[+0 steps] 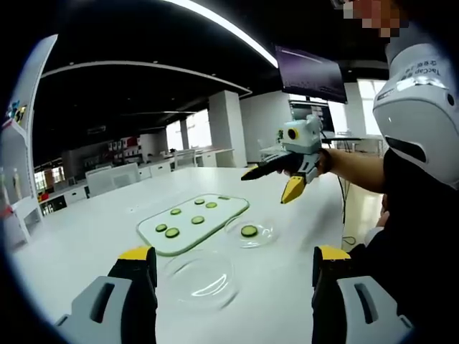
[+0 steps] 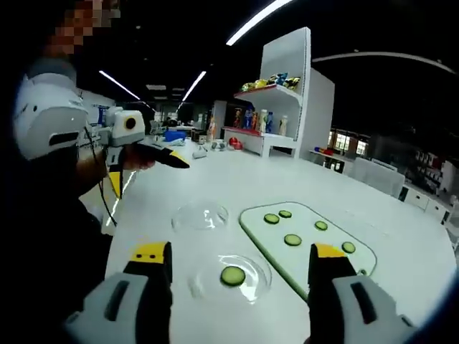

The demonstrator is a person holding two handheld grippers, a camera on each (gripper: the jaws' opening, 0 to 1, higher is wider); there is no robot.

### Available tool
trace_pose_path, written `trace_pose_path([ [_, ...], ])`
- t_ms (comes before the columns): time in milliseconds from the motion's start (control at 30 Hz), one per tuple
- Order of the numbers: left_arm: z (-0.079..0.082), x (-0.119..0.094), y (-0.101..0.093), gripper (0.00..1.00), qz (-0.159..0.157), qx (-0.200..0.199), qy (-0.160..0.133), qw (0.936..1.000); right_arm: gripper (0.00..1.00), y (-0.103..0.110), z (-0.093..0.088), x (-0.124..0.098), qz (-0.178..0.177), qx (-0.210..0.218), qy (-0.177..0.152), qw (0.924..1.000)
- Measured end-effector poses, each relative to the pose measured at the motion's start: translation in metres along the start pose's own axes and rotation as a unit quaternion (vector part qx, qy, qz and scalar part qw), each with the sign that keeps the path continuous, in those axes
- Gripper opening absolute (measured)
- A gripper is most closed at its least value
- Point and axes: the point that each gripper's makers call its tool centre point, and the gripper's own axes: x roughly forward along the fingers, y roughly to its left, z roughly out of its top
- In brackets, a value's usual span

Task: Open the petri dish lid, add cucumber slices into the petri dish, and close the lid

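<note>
While uncapped, dish [image 2: 231,278] with one slice [image 2: 232,275].

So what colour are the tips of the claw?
Yellow tips on the left claw, black below; clearest in the left gripper view.

Open dish [image 2: 229,278] — one slice [image 2: 232,275] inside

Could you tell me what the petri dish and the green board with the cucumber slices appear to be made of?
Petri dish: clear, glossy plastic or possibly glass; the table shows through it and its rim catches highlights. Green board: likely smooth plastic or tinted glass, pale green with a darker edge and a slight sheen. Neither is certain.
</note>
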Motion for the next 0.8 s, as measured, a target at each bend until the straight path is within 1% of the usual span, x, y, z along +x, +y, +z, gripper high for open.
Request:
trace_pose_path([
  [67,0.001,-0.001,0.002,0.89,0.002,0.0,0.0,1.0,0.84,0.0,0.004,-0.009,-0.001,0.014,-0.017,0.9998],
  [133,0.002,-0.002,0.003,0.89,0.003,0.001,0.0,1.0,0.87,0.0,0.005,-0.02,-0.003,0.023,-0.031,0.9993],
  [200,0.001,-0.003,0.005,0.89,0.002,0.0,0.0,1.0,0.88,-0.001,0.002,-0.031,-0.01,0.029,-0.036,0.9989],
  [233,0.0,-0.003,0.005,0.89,0.001,0.0,0.002,1.0,0.88,-0.004,0.0,-0.037,-0.021,0.033,-0.041,0.9984],
  [300,-0.001,-0.002,0.008,0.89,0.004,-0.001,0.004,1.0,0.89,-0.007,-0.003,-0.043,-0.031,0.041,-0.048,0.9975],
  [333,-0.002,-0.002,0.008,0.89,0.005,-0.002,0.004,1.0,0.9,-0.008,-0.006,-0.047,-0.036,0.053,-0.05,0.9967],
  [433,-0.001,-0.001,0.008,0.89,0.004,-0.004,0.002,1.0,0.93,-0.01,-0.012,-0.056,-0.044,0.064,-0.053,0.9956],
  [500,-0.001,0.0,0.008,0.89,0.003,-0.005,0.002,1.0,0.94,-0.011,-0.014,-0.063,-0.049,0.069,-0.059,0.9947],
  [567,-0.001,0.001,0.008,0.89,0.003,-0.002,0.004,1.0,0.95,-0.01,-0.016,-0.068,-0.044,0.085,-0.064,0.9933],
  [667,-0.001,0.001,0.009,0.9,0.006,-0.002,0.004,1.0,0.97,-0.007,-0.017,-0.072,-0.04,0.091,-0.074,0.9923],
  [800,-0.001,0.001,0.01,0.9,0.008,-0.004,0.004,1.0,0.97,-0.005,-0.021,-0.074,-0.036,0.1,-0.068,0.992],
])
